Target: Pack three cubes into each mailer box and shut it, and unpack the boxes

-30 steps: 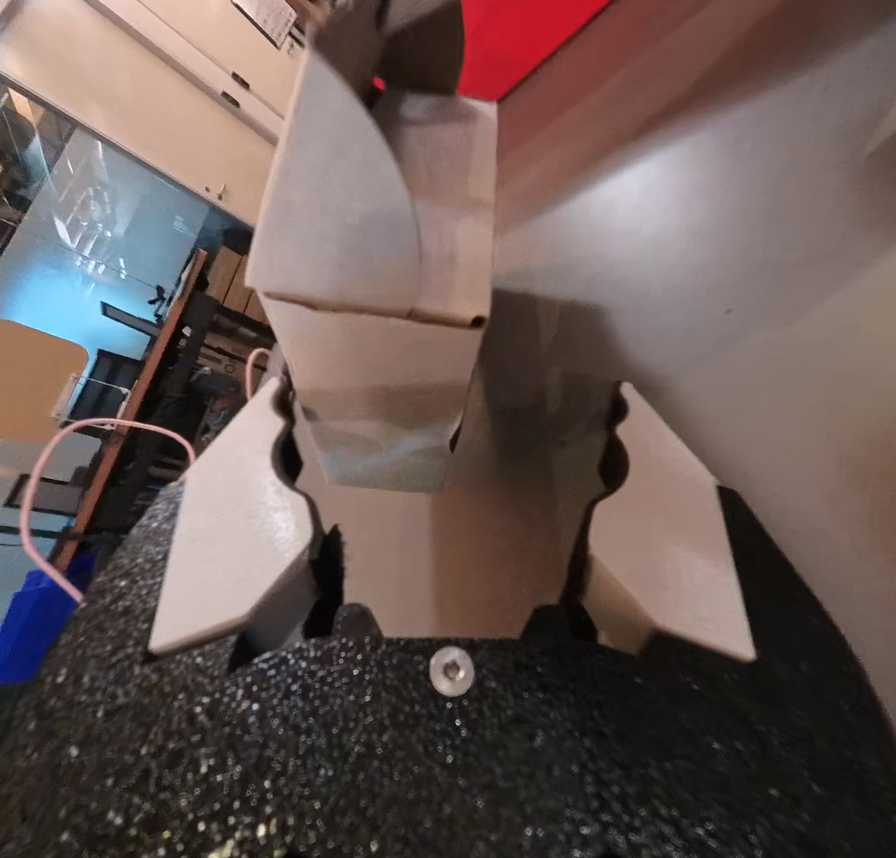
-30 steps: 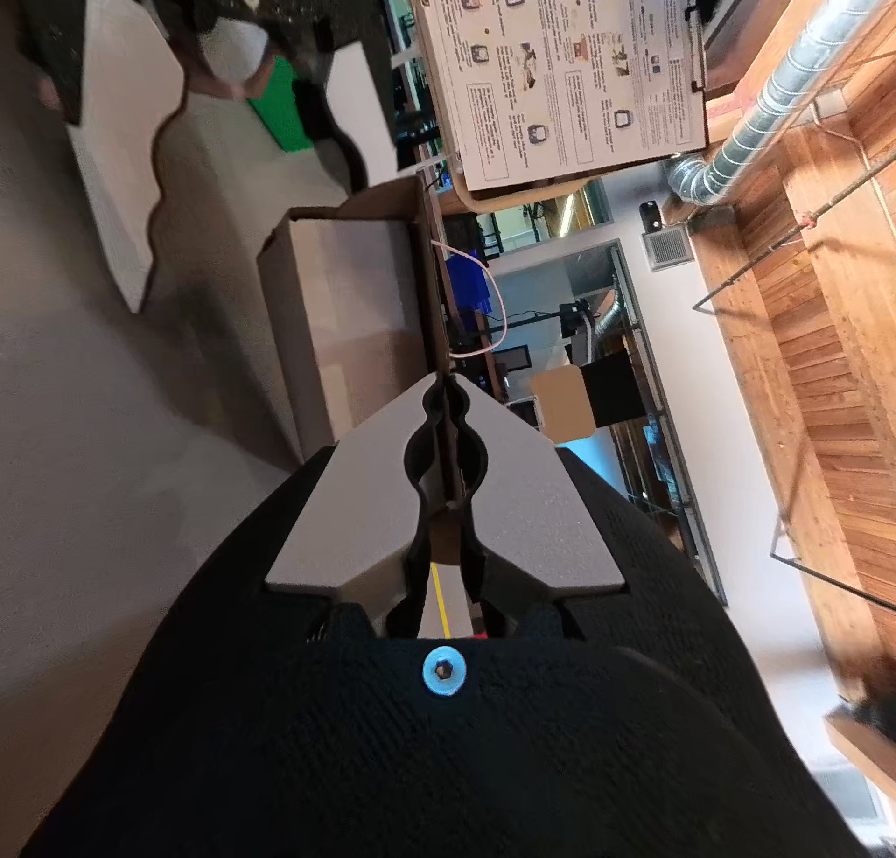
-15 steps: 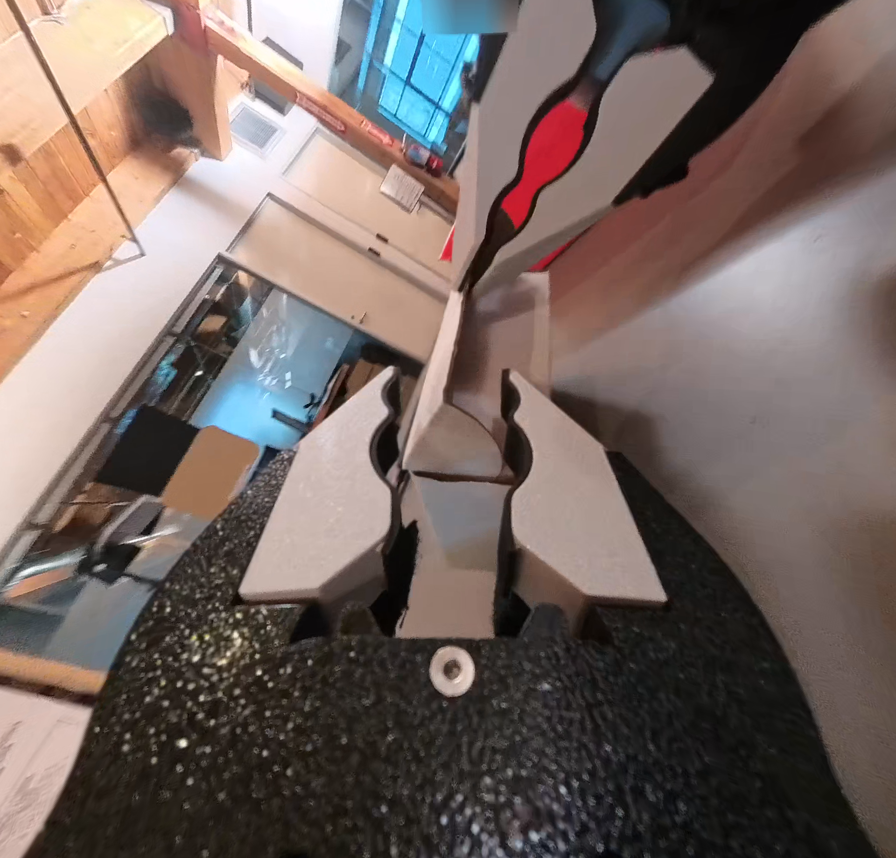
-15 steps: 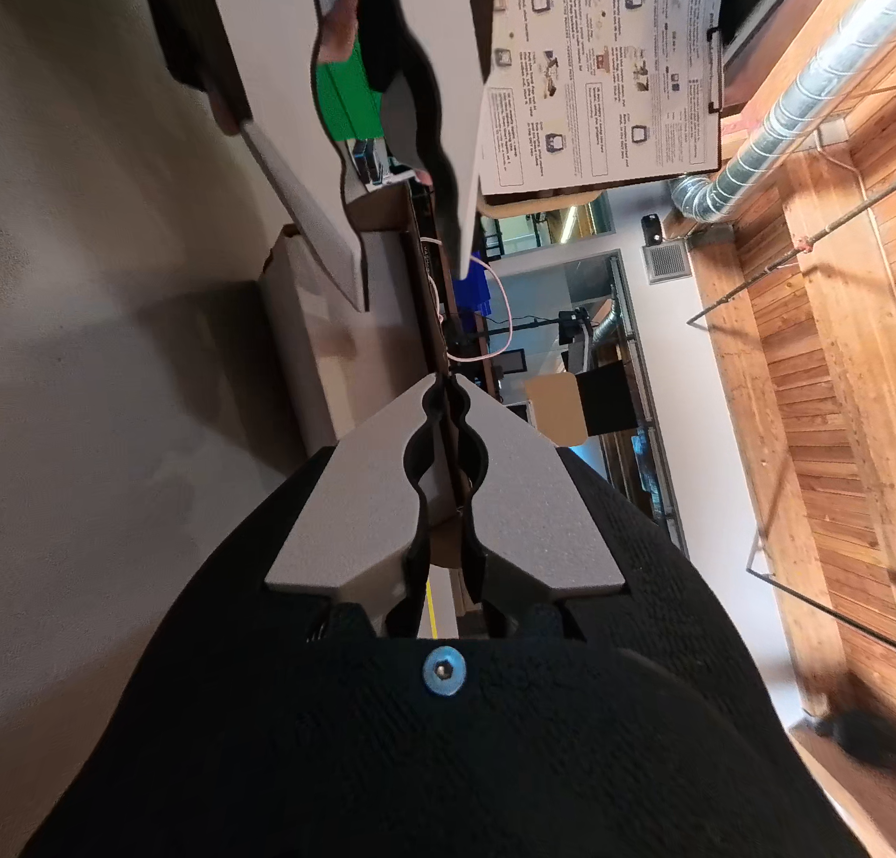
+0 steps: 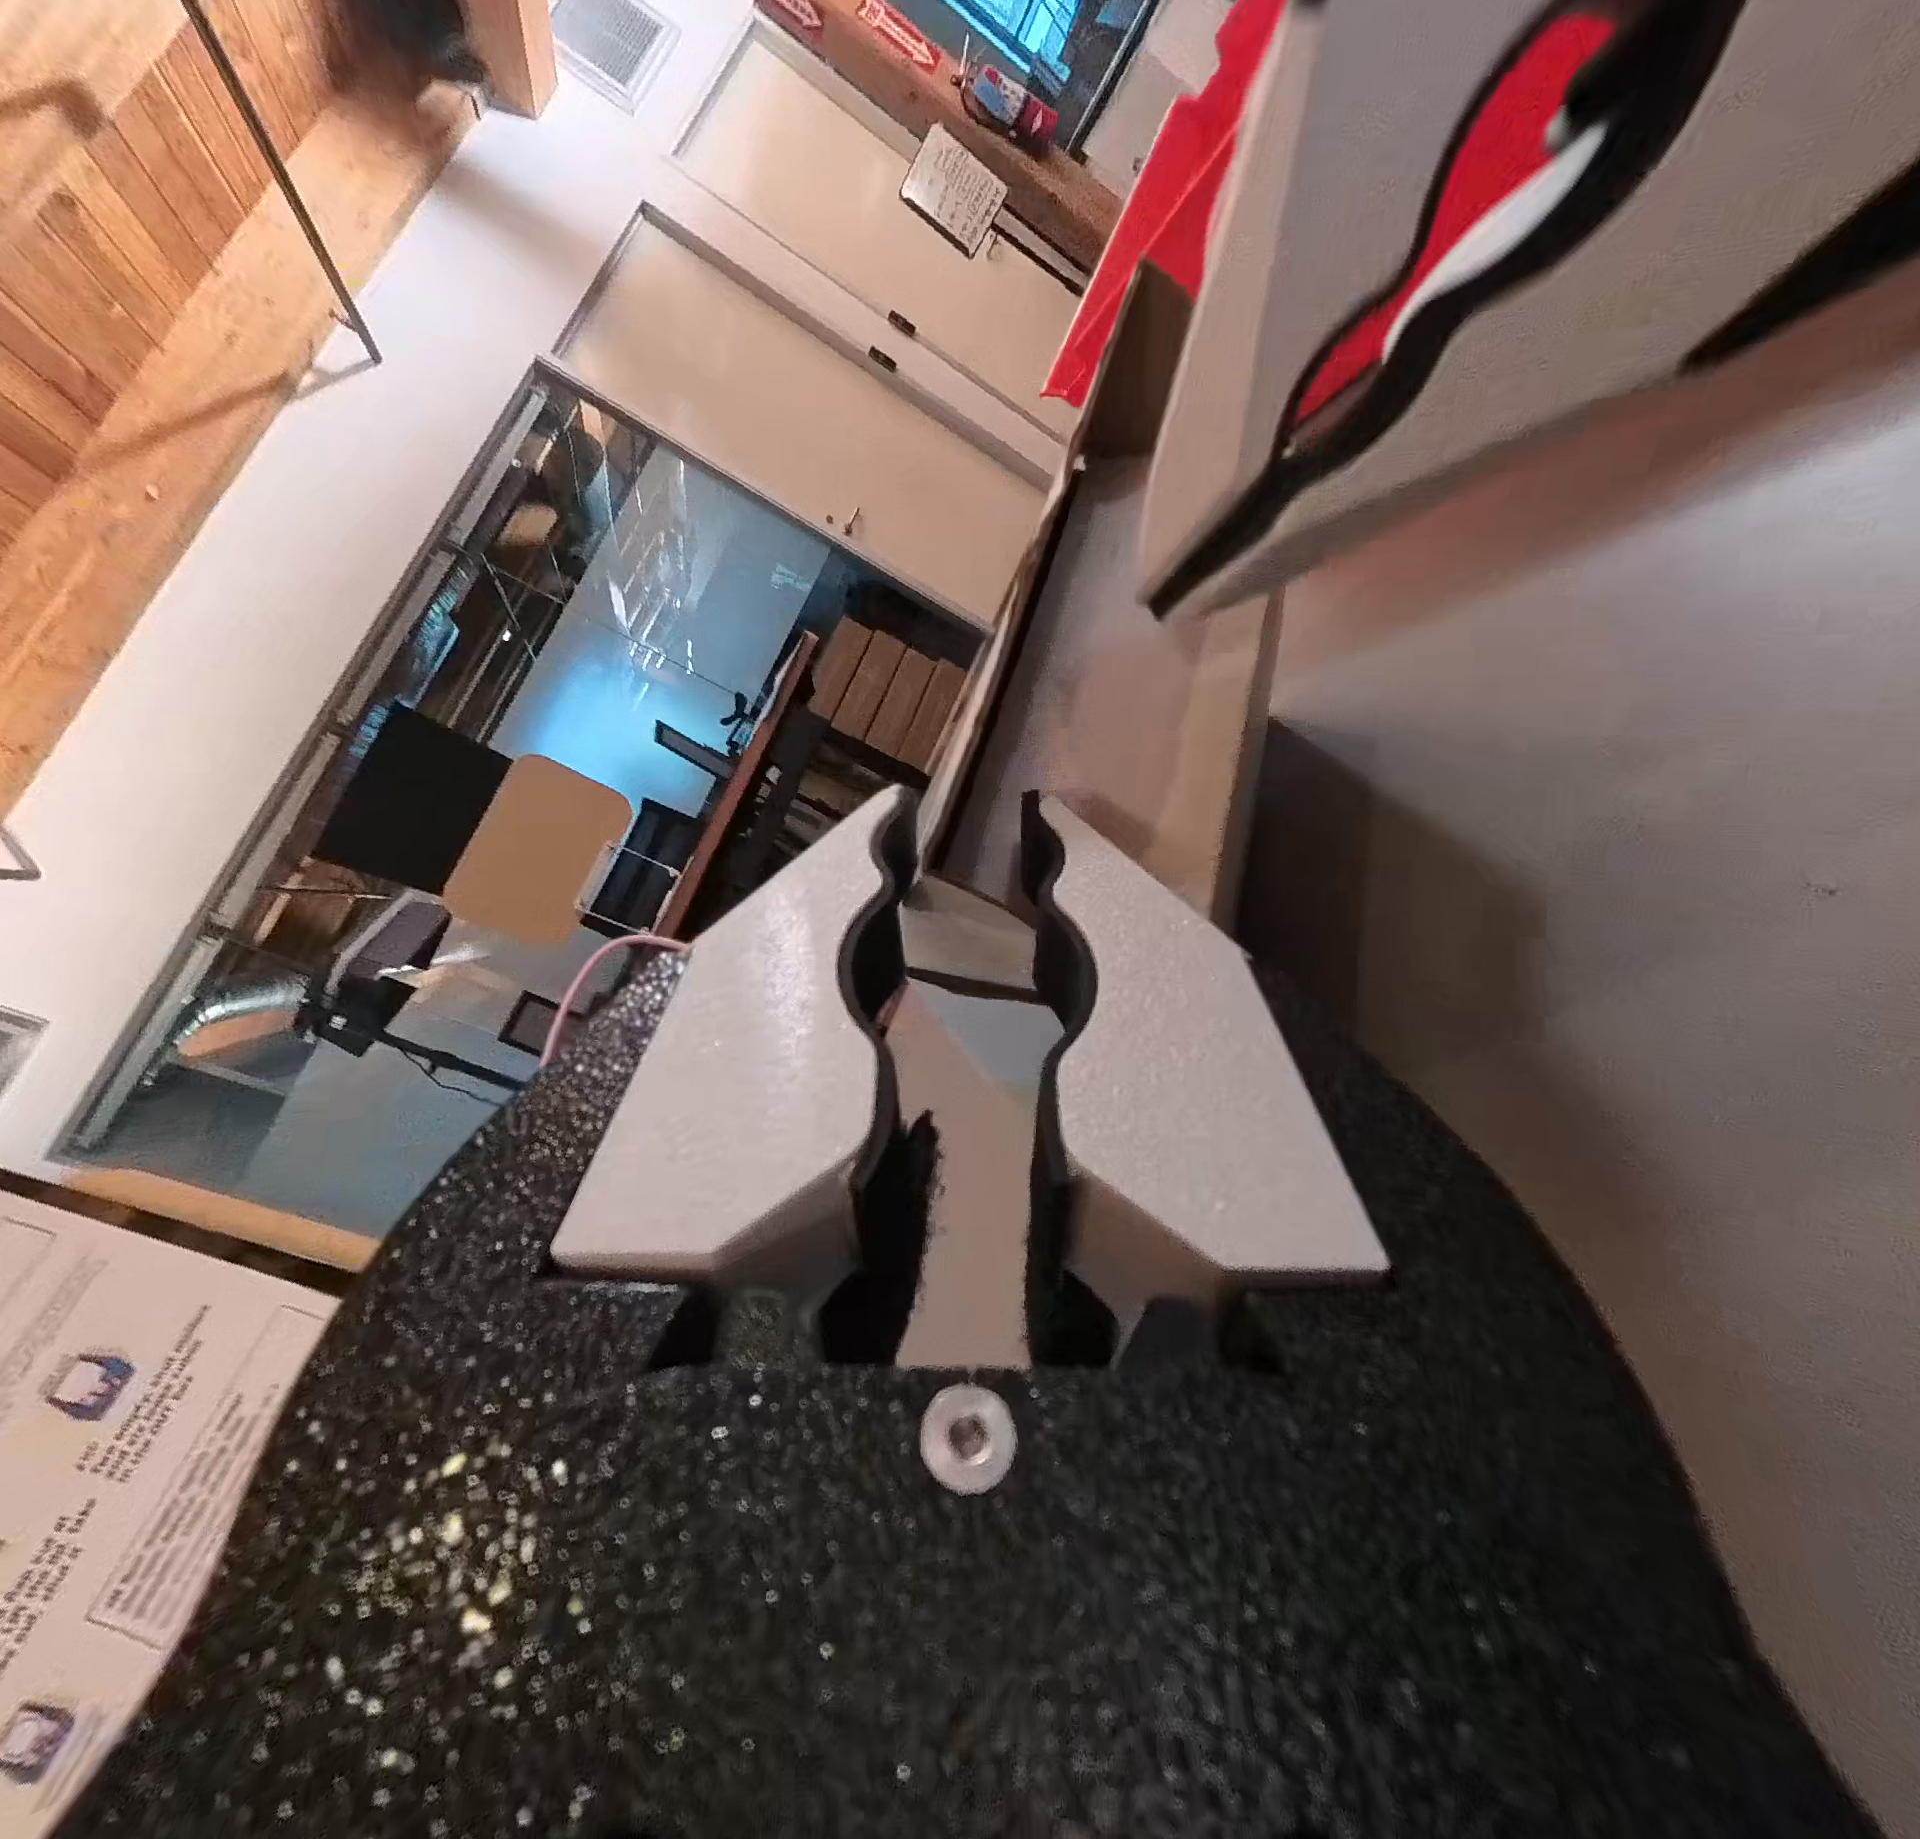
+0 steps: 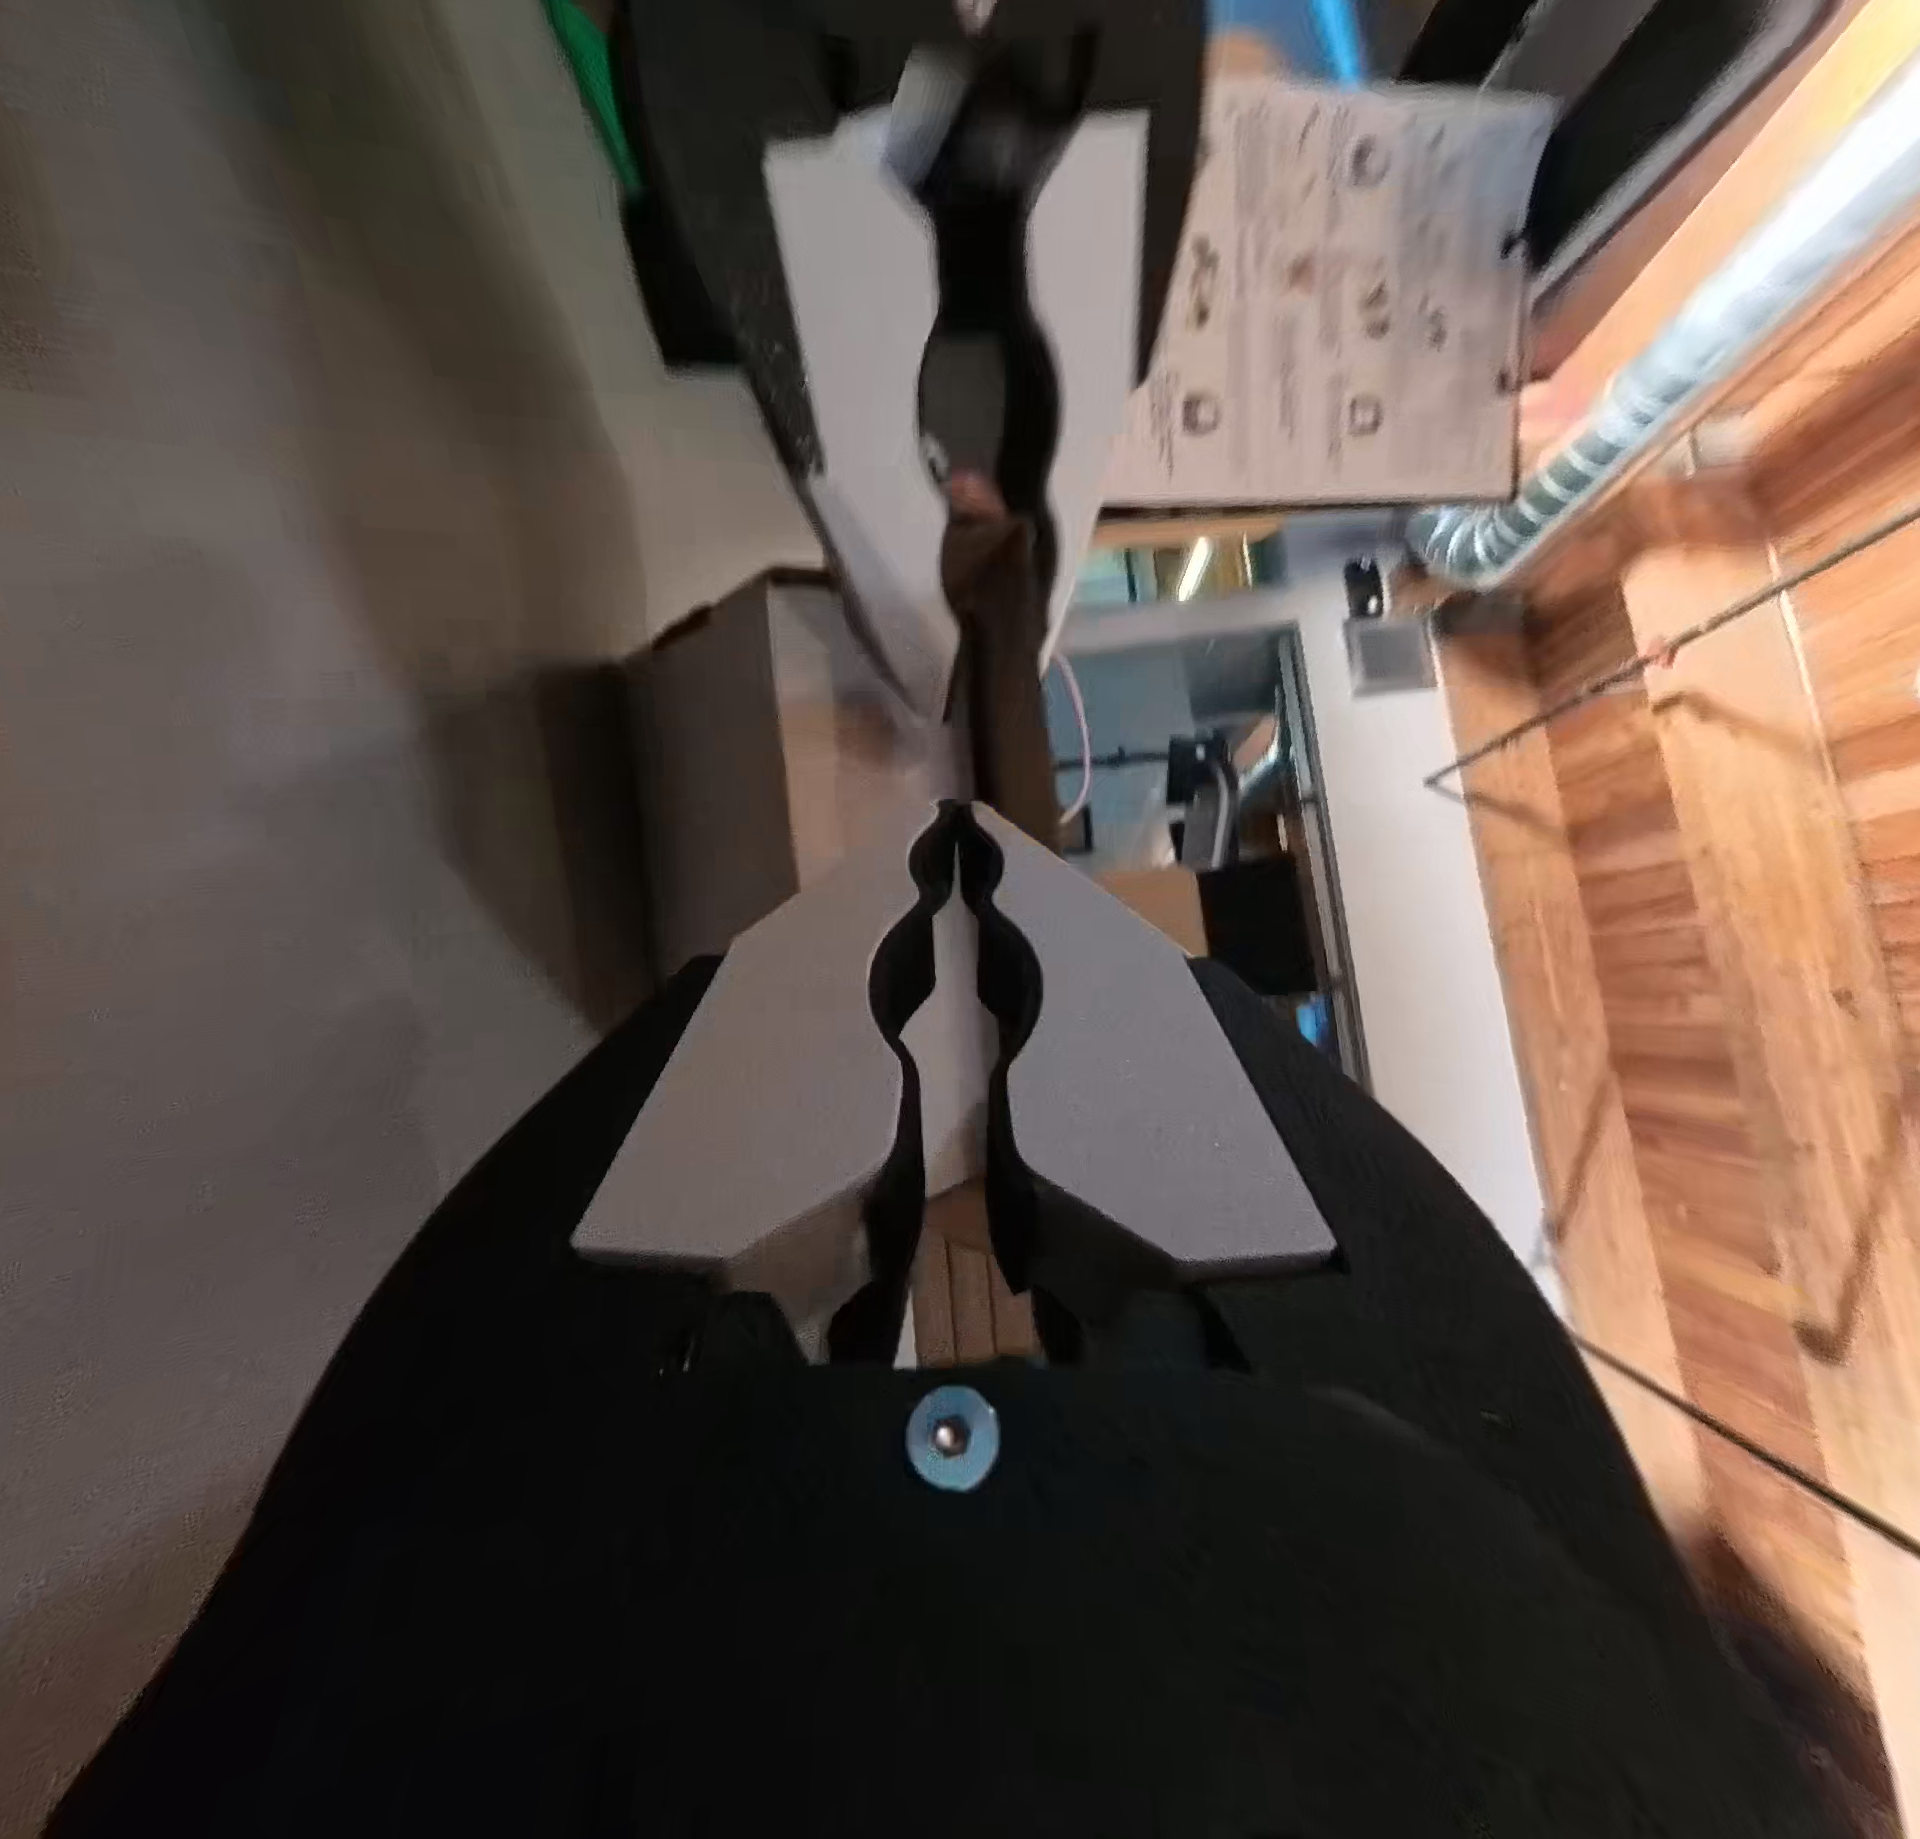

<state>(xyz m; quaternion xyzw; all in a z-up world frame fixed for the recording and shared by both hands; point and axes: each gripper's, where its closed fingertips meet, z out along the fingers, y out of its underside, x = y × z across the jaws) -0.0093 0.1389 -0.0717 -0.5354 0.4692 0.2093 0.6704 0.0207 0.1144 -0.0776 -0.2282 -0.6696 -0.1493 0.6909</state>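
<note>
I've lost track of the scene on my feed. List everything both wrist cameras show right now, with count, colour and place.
Mailer box: one, brown cardboard, on the table, lid raised.
Box lid: one, brown, seen edge-on between both grippers.
Table: one, grey, under the box.
Red object: one, at the table's far end, kind unclear.
Green object: one, behind the left gripper, blurred.
Instruction sheet: one, white, clipped to a board.
Cubes: none visible.
Left gripper: closed on the lid's folded flap.
Right gripper: shut on the lid's edge.

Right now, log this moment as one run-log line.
left gripper: closed on mailer box flap | right gripper: shut on box lid edge | stage: handling lid
</note>
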